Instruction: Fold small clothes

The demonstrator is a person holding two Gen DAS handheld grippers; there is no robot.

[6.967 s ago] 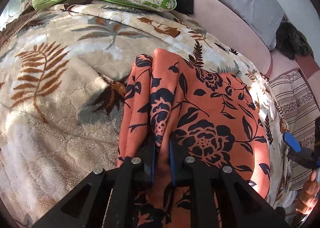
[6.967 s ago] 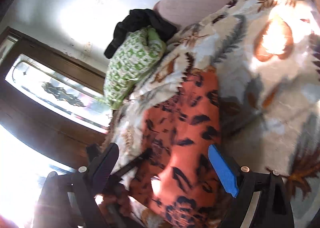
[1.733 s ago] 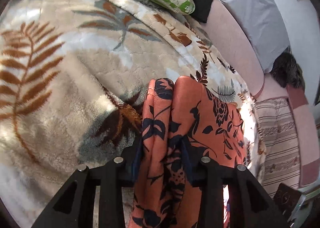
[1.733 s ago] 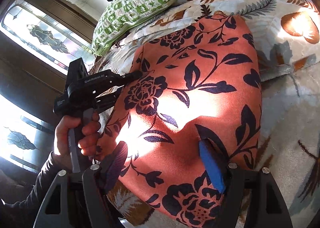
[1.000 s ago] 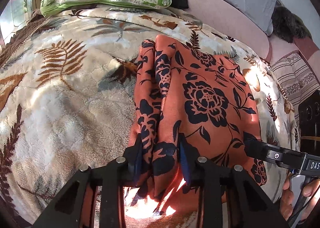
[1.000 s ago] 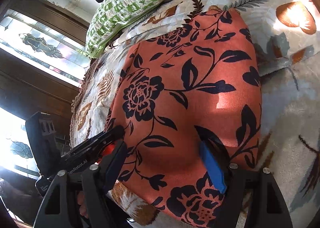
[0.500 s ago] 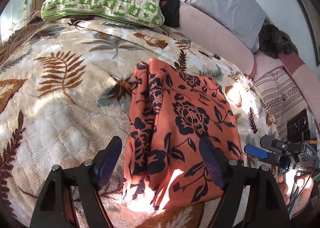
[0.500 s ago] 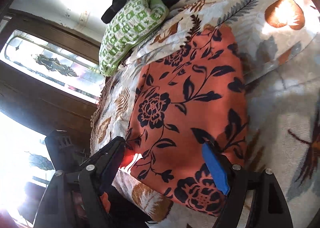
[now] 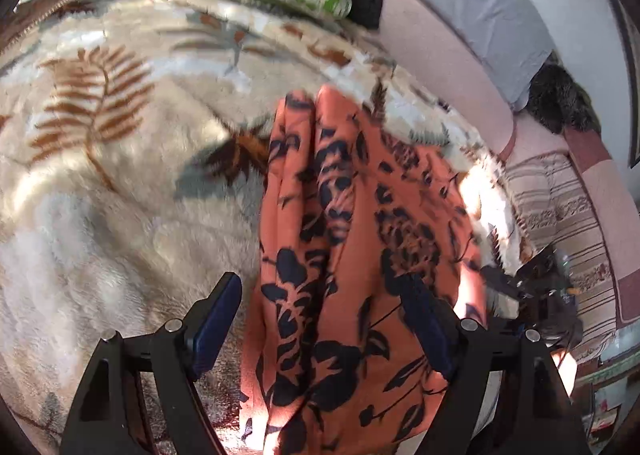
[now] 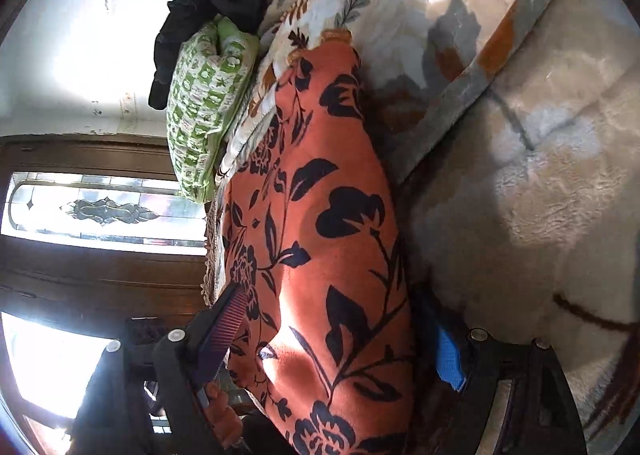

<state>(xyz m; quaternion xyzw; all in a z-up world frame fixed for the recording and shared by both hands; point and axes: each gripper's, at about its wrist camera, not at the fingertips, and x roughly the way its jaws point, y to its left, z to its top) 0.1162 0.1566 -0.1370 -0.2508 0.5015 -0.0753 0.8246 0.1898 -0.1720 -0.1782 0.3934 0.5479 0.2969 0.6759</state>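
Orange garment with a dark navy floral print [image 9: 360, 255], folded into a long panel, lies on a cream plush blanket patterned with brown fern leaves [image 9: 100, 175]. Left gripper [image 9: 324, 315]: jaws spread wide, one blue-padded finger on either side of the cloth's near end, its pads not pressing the cloth; the jaws have just been opening. Right gripper [image 10: 340, 339]: jaws likewise wide and just opening further, straddling the garment's near end with the cloth between the fingers, ungripped. A green-and-white patterned pillow [image 10: 204, 107] rests at the blanket's far edge, a black cloth [image 10: 200, 27] touching it.
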